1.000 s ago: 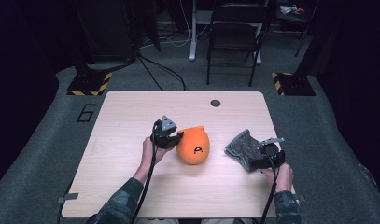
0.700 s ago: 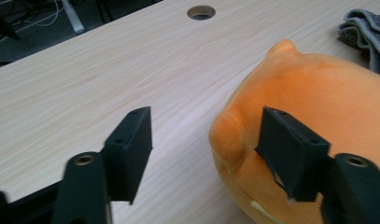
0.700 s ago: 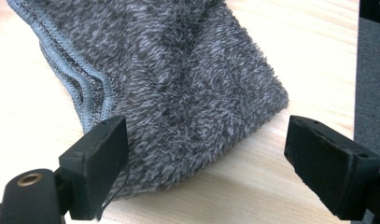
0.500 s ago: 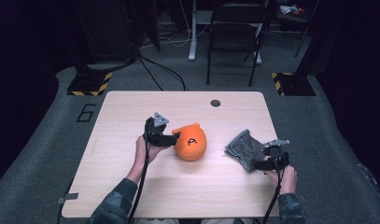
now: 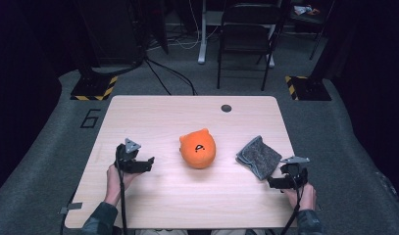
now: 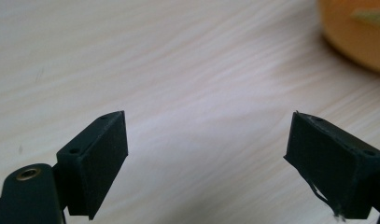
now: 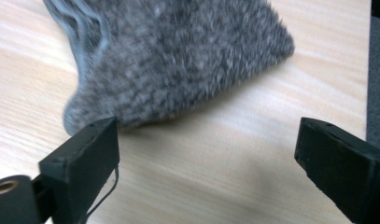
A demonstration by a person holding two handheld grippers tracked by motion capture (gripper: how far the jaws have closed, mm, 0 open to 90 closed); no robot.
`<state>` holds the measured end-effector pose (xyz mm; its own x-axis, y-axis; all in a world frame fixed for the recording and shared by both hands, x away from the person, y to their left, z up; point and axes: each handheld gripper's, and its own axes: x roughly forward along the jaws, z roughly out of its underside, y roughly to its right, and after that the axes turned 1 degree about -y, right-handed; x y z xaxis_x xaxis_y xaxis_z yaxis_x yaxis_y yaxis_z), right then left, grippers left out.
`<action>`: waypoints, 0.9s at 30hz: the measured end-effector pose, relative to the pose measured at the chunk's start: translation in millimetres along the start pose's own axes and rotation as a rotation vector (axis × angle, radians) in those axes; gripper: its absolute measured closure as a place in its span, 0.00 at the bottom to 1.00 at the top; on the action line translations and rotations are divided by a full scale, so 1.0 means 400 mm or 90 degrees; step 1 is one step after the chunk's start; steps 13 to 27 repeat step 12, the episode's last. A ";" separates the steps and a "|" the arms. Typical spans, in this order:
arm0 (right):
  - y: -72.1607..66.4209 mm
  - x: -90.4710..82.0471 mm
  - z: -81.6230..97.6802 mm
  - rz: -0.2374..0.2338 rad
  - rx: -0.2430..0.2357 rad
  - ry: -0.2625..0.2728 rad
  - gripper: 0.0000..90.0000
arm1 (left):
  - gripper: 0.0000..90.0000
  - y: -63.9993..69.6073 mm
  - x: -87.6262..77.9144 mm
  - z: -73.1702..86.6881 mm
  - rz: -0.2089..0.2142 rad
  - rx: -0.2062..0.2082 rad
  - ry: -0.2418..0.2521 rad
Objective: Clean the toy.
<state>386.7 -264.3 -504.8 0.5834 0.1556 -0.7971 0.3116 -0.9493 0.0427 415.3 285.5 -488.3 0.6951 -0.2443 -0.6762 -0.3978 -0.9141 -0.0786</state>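
And the left gripper (image 5: pixel 147 164) lets go! A second ago it sat against the orange plush (image 5: pixel 198 148); now it has pulled back toward nine o'clock, fingers spread wide, holding nothing. The plush rests alone mid-table (image 5: pixel 153 117). The right gripper (image 5: pixel 274 182) backs toward five o'clock off the grey cloth (image 5: pixel 259 156), fingers wide and empty too. Looks like a finished placement.
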 end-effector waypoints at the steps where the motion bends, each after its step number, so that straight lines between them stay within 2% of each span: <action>1: 0.000 0.002 0.002 -0.003 0.004 -0.001 0.04 | 0.14 -0.005 0.002 0.012 -0.012 -0.004 -0.003; 2: 0.001 0.004 0.005 0.000 -0.002 0.001 0.04 | 0.14 -0.014 0.003 0.020 -0.010 -0.008 -0.018; 3: -0.001 0.005 0.008 0.007 -0.001 -0.001 0.03 | 0.14 -0.020 0.006 0.027 -0.015 -0.025 -0.015; 5: 0.000 0.014 0.013 0.004 -0.008 -0.004 0.02 | 0.14 -0.027 0.008 0.042 -0.036 -0.022 -0.025; 6: -0.001 0.018 0.016 0.006 -0.011 -0.013 0.00 | 0.14 -0.028 0.011 0.050 -0.040 -0.026 -0.026; 9: 0.008 0.023 0.025 -0.008 -0.007 0.005 0.00 | 0.14 -0.038 0.022 0.062 -0.039 -0.039 -0.051; 11: 0.012 0.029 0.034 -0.023 0.027 0.022 0.00 | 0.14 -0.043 0.031 0.068 -0.051 -0.037 -0.058; 12: 0.015 0.031 0.040 -0.025 0.023 0.042 0.00 | 0.14 -0.045 0.037 0.073 -0.057 -0.033 -0.057; 27: 0.015 0.031 0.040 -0.025 0.023 0.042 0.00 | 0.14 -0.045 0.037 0.073 -0.057 -0.033 -0.057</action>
